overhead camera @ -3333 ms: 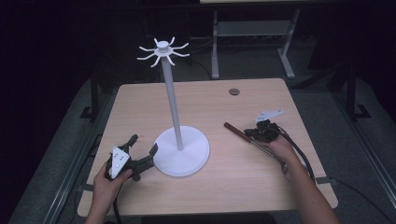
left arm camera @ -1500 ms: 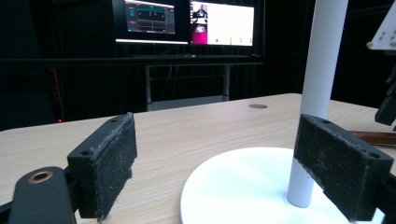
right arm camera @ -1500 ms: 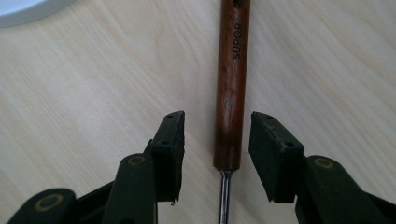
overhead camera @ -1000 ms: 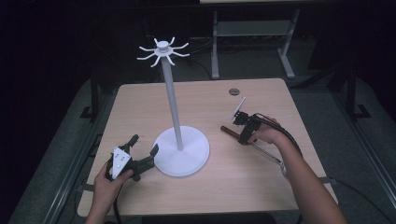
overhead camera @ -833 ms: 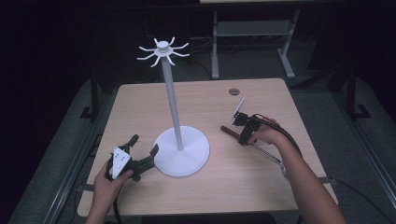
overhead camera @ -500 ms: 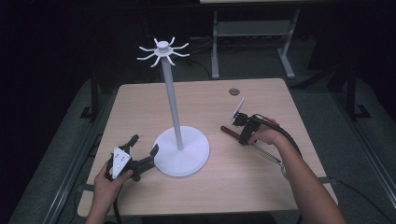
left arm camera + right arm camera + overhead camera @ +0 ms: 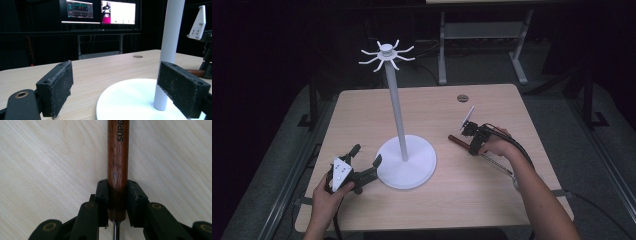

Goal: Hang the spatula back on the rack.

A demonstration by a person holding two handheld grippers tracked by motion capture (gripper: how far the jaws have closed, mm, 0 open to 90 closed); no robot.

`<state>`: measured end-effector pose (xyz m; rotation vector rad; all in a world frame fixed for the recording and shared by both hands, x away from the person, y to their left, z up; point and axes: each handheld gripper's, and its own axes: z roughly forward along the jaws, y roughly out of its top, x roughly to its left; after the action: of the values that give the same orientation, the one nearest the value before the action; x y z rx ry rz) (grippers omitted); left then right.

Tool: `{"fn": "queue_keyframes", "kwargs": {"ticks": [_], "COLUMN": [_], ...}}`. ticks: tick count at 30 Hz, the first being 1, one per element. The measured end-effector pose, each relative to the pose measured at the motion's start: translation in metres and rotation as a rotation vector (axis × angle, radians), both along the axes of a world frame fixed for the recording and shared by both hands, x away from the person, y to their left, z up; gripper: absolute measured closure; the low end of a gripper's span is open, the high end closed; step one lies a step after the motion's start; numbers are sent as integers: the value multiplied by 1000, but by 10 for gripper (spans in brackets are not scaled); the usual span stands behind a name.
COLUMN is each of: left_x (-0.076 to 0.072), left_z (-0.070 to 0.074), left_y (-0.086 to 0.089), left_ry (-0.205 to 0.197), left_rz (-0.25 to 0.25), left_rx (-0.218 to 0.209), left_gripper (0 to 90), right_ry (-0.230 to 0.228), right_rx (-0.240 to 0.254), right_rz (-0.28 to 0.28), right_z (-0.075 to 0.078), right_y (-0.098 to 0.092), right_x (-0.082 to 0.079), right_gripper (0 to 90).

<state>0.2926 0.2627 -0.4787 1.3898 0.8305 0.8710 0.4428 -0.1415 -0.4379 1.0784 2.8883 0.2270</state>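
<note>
A tall white stand (image 7: 394,100) with hooked arms at its top rises from a round base (image 7: 412,165) at mid-table. To its right a wooden-handled utensil (image 7: 457,140) lies flat on the table. My right gripper (image 7: 471,147) points down over it. Its jaws have just been closing, and the pads (image 7: 102,195) now press both sides of the brown handle (image 7: 118,157), with a thin metal shaft below. My left gripper (image 7: 366,155) rests open at the base's left edge. Its jaws stand wide apart with nothing between them, and the pole (image 7: 170,50) stands beyond them.
The wooden table (image 7: 492,210) has a round grommet (image 7: 462,98) near its far edge. A metal frame (image 7: 482,35) stands behind the table in the dark. Lit monitors (image 7: 100,11) glow in the left gripper view. The right gripper's cable (image 7: 517,150) trails along the forearm.
Since the earliest frame the right gripper has shifted left and tipped down onto the wooden handle. Over the last second neither hand has visibly moved.
</note>
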Motion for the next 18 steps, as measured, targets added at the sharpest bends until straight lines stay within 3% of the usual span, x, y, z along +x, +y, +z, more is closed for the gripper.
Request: {"fn": "queue_keyframes", "kwargs": {"ticks": [5,11,18], "left_x": [0,0,0], "left_z": [0,0,0], "left_y": [0,0,0], "left_ry": [1,1,6], "left_rz": [1,2,10], "left_rx": [-2,0,-5], "left_gripper": [126,126,125], "right_ry": [-26,-76,-144], "right_rx": [40,161,284], "right_rz": [3,-36,-30], "right_z": [7,27,45], "right_y": [-7,-19,-31], "right_x": [-1,-5,-14], "right_gripper": [735,735,736]}}
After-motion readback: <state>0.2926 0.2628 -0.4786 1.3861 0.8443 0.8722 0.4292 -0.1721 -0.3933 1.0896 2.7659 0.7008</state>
